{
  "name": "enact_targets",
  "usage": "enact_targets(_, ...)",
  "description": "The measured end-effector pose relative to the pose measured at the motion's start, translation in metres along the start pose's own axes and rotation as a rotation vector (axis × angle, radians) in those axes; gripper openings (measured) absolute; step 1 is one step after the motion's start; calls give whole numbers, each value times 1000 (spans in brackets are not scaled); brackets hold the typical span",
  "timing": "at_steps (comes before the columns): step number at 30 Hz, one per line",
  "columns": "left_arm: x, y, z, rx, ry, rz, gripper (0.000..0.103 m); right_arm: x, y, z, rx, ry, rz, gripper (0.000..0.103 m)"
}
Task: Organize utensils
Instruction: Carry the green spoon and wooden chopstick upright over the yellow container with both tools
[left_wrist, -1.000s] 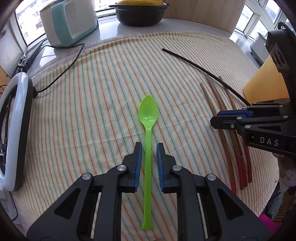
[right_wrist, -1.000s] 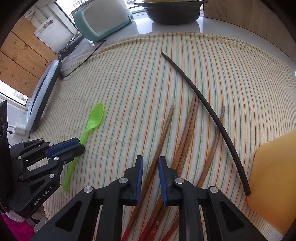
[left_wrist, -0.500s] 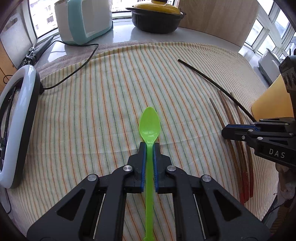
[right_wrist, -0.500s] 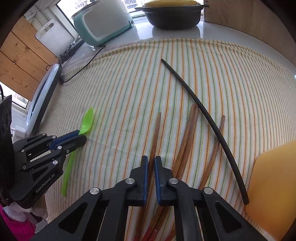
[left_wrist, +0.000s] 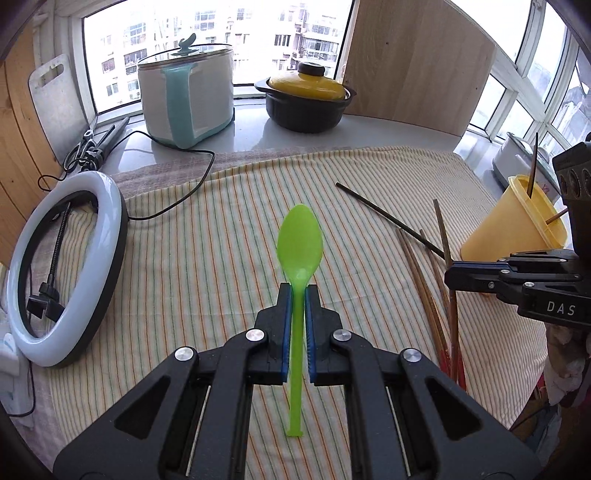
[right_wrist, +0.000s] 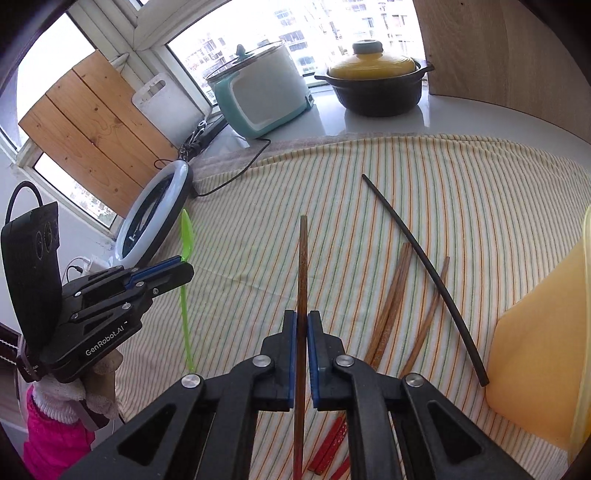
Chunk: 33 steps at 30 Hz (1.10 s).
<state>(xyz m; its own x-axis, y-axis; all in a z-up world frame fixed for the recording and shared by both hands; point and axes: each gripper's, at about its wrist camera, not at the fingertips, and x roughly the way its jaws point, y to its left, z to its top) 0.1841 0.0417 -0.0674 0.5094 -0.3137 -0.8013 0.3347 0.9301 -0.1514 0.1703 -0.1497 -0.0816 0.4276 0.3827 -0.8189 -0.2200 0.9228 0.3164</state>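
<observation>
Left wrist view: the left gripper is seen at lower centre; its jaws are pressed together on the handle of the green spoon, with only the thin handle between the blue pads; the bowl of the spoon projects beyond the jaw tips toward the centre of the frame, and the handle end hangs below them, clear of the striped cloth that covers the surface. At the right edge of the same view the right gripper is seen side-on, its jaws drawn shut on one brown chopstick, which crosses them steeply; the yellow cup stands just behind, at the right, with two sticks already inside it.

Right wrist view: the right gripper is seen at lower centre; its jaws are closed on the brown chopstick, which runs straight up the middle of the frame between the pads and out below them. Three more wooden chopsticks and a black chopstick are left lying on the cloth at centre right, near one another, the black one touching or crossing a wooden one; which cannot be told. The yellow cup fills the right edge. At the left the left gripper is shown with the green spoon pinched upright.

A rice cooker, a black pot with yellow lid and a ring light are placed at the upper and left margins.
</observation>
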Motion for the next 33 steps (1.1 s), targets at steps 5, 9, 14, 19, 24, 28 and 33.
enact_targets(5,-19,-1,3,-11,-43,-16,4,-36,15,-6,-72,-91,7,3)
enact_targets(9,-32,-4,6,-8,-74,-18,4,-56,22,-9,-109,-148,4,3)
enact_targets(14,-49,-14,12,1,-115,-32,4,-77,26,-6,-140,-233,-18,3)
enact_targets(19,-61,-27,20,9,-153,-36,4,-103,32,-3,-184,-320,-80,3)
enact_targets(24,-70,-43,32,10,-185,-83,4,-127,33,2,-202,-370,-108,3)
enact_targets(28,-79,-62,44,27,-214,-114,4,-147,29,7,-188,-403,-107,3)
enact_targets(33,-89,-84,57,54,-247,-146,4,-174,20,10,-171,-455,-105,3)
